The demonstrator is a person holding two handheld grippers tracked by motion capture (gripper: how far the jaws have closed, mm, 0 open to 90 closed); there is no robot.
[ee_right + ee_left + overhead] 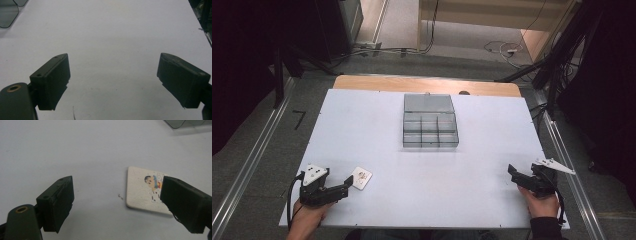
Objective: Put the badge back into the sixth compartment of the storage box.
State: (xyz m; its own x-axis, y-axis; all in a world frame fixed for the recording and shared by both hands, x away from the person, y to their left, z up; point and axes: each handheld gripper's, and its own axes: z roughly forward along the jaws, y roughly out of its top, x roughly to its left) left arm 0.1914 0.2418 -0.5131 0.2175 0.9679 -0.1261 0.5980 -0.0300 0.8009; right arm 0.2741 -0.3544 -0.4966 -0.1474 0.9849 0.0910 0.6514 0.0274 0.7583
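The left hand-held gripper (pixel 348 182) was seen in the high view at the near left corner of the white counter (pixel 422 170), held low by a hand (pixel 307 217) that came in from the bottom edge; its jaws were spread wide and nothing was held between them. A small square card (pixel 361 178) with a cartoon figure printed on it was laid flat on the counter just beside that gripper's tips; in the left gripper view the card (pixel 142 192) was seen lying by the right-hand jaw, its near corner hidden behind that jaw; whether the jaw touched it could not be told. The right hand-held gripper (pixel 513 172) was held at the near right edge of the counter, well apart from the card; its jaws were likewise spread wide and empty over bare counter. A clear compartment box (pixel 430 127), its lid laid open, was set at the middle of the counter, farther back.
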